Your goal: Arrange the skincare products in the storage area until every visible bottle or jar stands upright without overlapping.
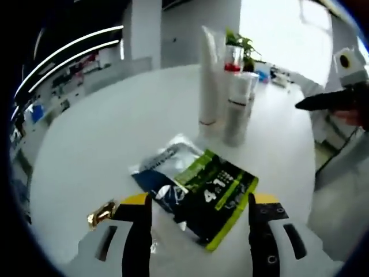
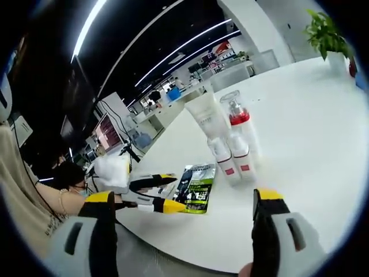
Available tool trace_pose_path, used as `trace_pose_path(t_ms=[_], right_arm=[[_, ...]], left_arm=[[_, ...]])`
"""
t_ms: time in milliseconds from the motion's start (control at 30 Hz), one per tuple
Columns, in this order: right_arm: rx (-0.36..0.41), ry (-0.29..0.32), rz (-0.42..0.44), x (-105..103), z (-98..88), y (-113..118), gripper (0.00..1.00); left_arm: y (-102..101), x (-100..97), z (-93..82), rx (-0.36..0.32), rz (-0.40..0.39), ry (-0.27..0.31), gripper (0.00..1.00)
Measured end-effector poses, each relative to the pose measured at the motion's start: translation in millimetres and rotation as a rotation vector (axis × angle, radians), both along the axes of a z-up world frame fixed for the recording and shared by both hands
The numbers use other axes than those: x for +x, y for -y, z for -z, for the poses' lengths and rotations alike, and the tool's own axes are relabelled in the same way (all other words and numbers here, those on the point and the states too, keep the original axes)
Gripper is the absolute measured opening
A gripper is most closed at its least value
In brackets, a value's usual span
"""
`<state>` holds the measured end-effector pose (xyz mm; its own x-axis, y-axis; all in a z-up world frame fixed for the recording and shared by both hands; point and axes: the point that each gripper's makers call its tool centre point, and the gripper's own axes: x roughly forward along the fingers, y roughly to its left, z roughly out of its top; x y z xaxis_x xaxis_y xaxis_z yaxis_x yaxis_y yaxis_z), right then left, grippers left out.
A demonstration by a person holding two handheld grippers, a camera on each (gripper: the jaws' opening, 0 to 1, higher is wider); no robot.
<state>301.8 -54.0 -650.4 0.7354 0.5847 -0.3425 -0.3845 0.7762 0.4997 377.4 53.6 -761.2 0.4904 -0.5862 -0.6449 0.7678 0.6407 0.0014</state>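
Left gripper (image 1: pixel 196 222) jaws spread wide, holding nothing, hovering low over round white table (image 1: pixel 104 150) w/ the green-black sachet (image 1: pixel 222 199) between the jaw tips. Sachet lies flat, long axis running diagonally away from the gripper toward the bottle cluster; a silver-blue sachet (image 1: pixel 158 167) lies flat partly under it, same diagonal.

Past the sachets, upright group: tall white tube (image 1: pixel 209 81) standing on its cap, long axis vertical; white bottle w/ dark band (image 1: pixel 237 109) just beside it; red-topped pump bottle (image 1: pixel 232 63) behind. Left gripper view also shows a small gold item (image 1: pixel 101 216) by the left jaw, and right gripper's dark tip at far right edge.

Right gripper (image 2: pixel 181 216) jaws wide apart, empty. Right gripper view shows two small white bottles w/ red labels (image 2: pixel 233 158), upright, touching side by side, plus potted plant (image 2: pixel 326 34) at far table edge & a person's arm.
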Motion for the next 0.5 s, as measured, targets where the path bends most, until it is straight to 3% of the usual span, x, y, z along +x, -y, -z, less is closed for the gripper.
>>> trace_pose_path(t_ms=[200,233,500], right_arm=[[0.001,-0.005,0.007,1,1.1,2,0.99],[0.001,-0.005,0.008,1,1.1,2,0.99],[0.001,-0.010,0.017,2,2.7,4,0.99]], left_arm=[[6,-1.6,19.2,0.092,0.062,0.007,0.64],[9,-1.9,17.9,0.047,0.041,-0.014,0.63],[18,7.7,17.9,0.021,0.062,-0.012,0.64]])
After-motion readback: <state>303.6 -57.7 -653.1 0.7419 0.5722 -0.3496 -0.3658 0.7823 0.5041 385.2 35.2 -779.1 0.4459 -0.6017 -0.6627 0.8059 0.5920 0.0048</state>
